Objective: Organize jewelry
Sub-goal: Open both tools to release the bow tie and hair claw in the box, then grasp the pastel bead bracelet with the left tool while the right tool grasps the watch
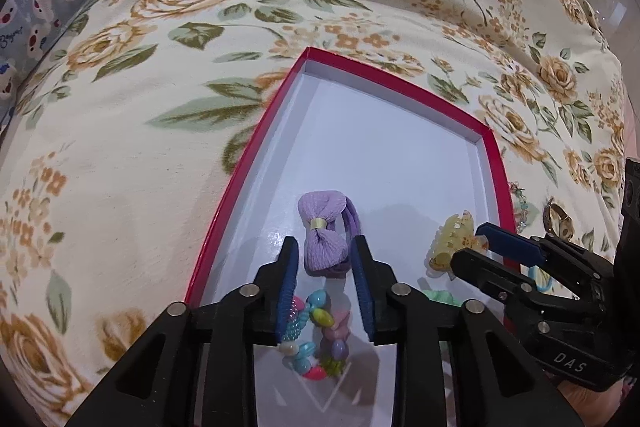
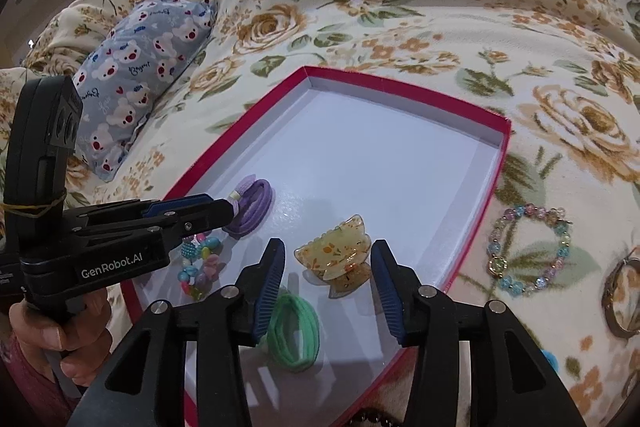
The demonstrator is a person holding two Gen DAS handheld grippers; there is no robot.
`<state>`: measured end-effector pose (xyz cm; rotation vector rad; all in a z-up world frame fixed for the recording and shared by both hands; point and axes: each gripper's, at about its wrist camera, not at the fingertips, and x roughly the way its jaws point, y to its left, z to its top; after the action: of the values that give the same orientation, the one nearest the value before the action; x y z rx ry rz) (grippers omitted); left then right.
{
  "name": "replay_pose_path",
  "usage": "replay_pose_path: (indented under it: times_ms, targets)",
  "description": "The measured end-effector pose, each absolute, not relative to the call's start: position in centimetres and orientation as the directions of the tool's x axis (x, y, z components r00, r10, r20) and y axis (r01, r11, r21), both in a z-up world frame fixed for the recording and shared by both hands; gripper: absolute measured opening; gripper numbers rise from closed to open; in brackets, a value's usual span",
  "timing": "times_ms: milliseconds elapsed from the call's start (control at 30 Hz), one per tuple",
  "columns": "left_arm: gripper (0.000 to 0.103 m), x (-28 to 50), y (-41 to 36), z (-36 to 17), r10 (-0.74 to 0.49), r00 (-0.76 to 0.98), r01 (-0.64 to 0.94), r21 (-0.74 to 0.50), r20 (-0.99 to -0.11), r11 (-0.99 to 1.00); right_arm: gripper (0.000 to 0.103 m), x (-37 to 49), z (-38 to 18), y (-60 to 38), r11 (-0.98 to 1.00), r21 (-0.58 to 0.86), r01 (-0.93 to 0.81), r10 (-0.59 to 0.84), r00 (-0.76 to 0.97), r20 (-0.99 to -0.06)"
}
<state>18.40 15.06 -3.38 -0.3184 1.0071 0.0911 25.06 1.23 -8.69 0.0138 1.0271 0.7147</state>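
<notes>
A red box with a white floor (image 1: 400, 155) (image 2: 400, 147) lies on a floral bedspread. In it lie a purple bow hair tie (image 1: 324, 235) (image 2: 252, 205), a colourful bead bracelet (image 1: 316, 339) (image 2: 200, 267), a yellow claw clip (image 1: 452, 239) (image 2: 334, 255) and a green hair tie (image 2: 294, 331). My left gripper (image 1: 326, 255) (image 2: 224, 209) is open, its fingers either side of the purple bow. My right gripper (image 2: 328, 267) (image 1: 468, 247) is open around the claw clip.
Outside the box to the right lie a pastel bead bracelet (image 2: 528, 251) and a brown bangle (image 2: 620, 299). A blue bear-print pillow (image 2: 140, 75) (image 1: 44, 7) lies at the back left. The person's hand (image 2: 52, 331) holds the left gripper.
</notes>
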Motion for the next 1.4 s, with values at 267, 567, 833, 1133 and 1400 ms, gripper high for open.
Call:
replay_pose_path:
  times_ms: [267,567,833,1133,1400]
  targets:
    - [0.033,16.6,14.3,-1.3,-0.077,0.567,-0.213,-0.237,-0.820,0.948,0.050,23.7,-6.6,-1.9,0.797,0.349,-0.493,0.556,0.371,-0.744]
    - [0.037,15.7,11.5,0.1,-0.123,0.584,-0.144,-0.252,-0.802,0.957,0.051,22.7,-5.7,-7.5,0.846,0.354,-0.399,0.514,0.433,-0.740]
    - [0.038,15.8,8.0,0.5,-0.176,0.574,-0.051,-0.249,-0.800,0.967,0.051,21.7,-5.4,-12.6,0.885,0.342,-0.317,0.461,0.485,-0.743]
    - [0.038,16.9,5.0,0.8,-0.199,0.562,0.015,-0.230,-0.803,0.973,0.051,21.5,-5.5,-17.0,0.912,0.337,-0.236,0.411,0.525,-0.745]
    - [0.038,18.2,2.8,0.8,-0.208,0.554,0.056,-0.214,-0.806,0.975,0.051,21.6,-5.7,-18.8,0.917,0.339,-0.208,0.397,0.540,-0.742]
